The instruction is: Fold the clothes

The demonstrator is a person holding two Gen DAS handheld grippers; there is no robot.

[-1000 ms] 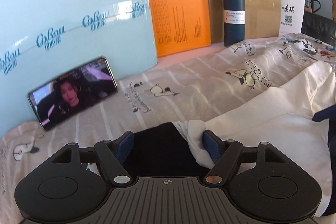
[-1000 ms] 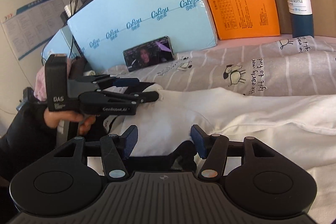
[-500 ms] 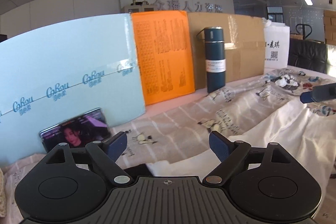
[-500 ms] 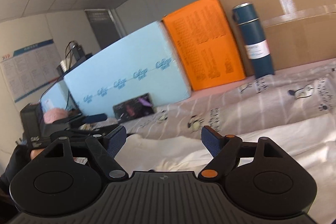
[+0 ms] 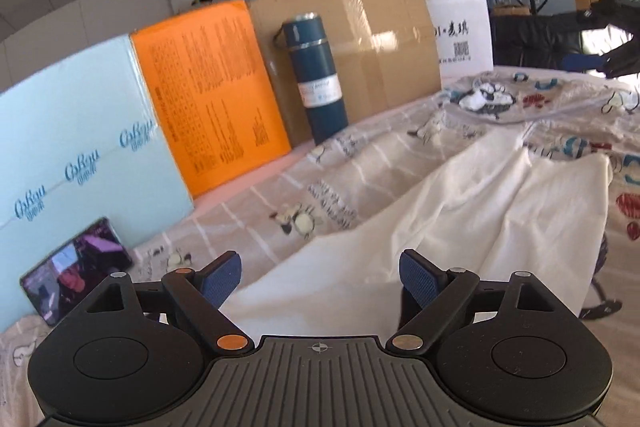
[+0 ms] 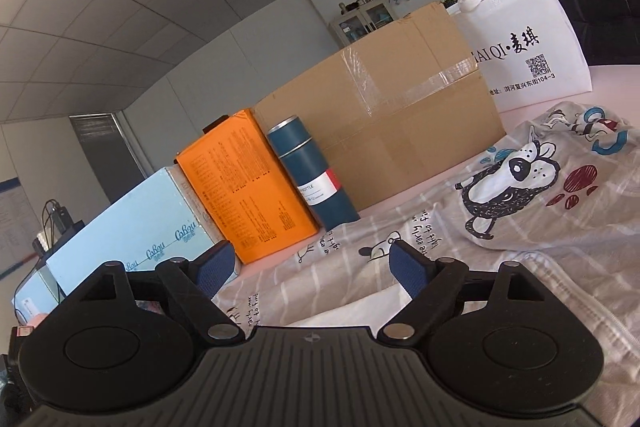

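A white garment lies spread on the cartoon-print sheet, its near edge just in front of my left gripper. The left gripper is open and empty, raised above the cloth. My right gripper is open and empty too, tilted upward; a strip of the white garment shows just below its fingers. The right gripper also shows in the left wrist view, high at the far right. A grey garment with a dog print lies on the sheet to the right.
Along the back stand a light blue foam board, an orange box, a dark blue bottle, a cardboard box and a white bag. A phone leans on the foam board.
Both grippers let go of the white garment, opened wide and lifted. Both views swung up and to the right, away from the cloth.
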